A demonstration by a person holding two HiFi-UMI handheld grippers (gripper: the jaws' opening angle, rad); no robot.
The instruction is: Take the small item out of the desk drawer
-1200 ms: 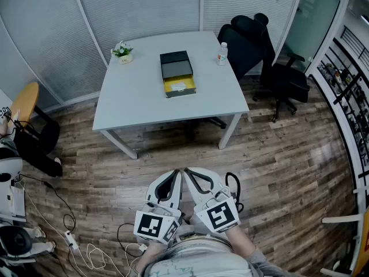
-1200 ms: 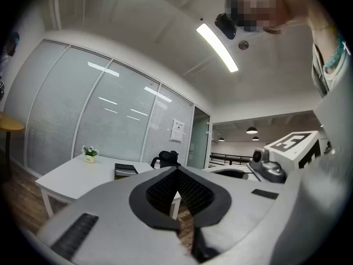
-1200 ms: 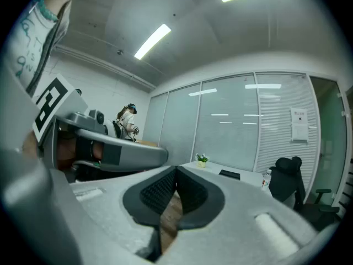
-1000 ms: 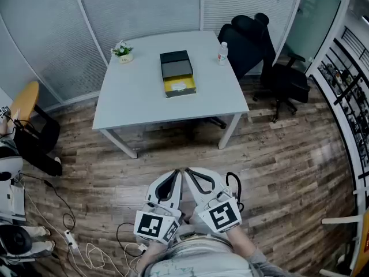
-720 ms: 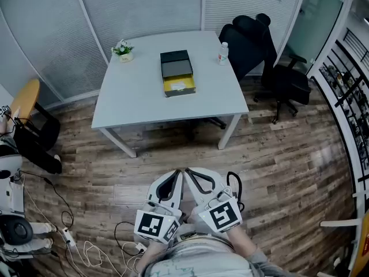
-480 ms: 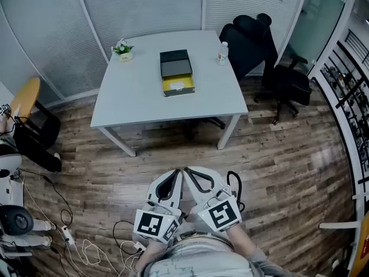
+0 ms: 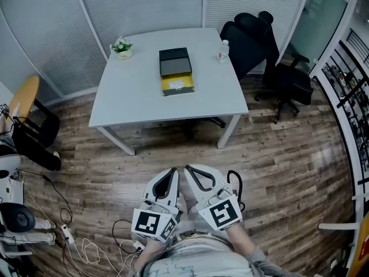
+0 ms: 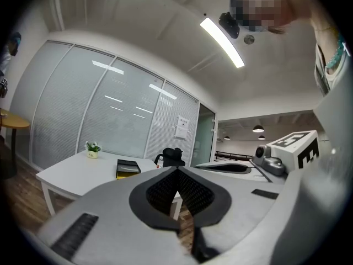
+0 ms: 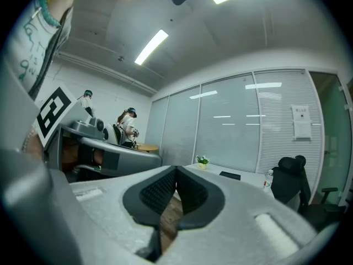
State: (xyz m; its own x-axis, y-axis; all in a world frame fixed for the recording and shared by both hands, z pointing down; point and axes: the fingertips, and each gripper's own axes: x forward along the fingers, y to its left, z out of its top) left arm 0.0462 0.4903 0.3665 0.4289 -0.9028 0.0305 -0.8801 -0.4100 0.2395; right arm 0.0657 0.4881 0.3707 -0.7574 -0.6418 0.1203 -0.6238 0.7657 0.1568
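Desk drawer [image 7: 176, 70] shifted slightly, open floor [image 7: 173, 149] ahead

No legible text anywhere

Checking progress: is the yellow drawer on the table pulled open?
Yes, the yellow drawer sticks out from its black box on the table, its inside showing.

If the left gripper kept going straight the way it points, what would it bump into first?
Probably the near edge of the white table. The left gripper points level across bare wooden floor toward it, with nothing between. Its exact height is hard to judge.
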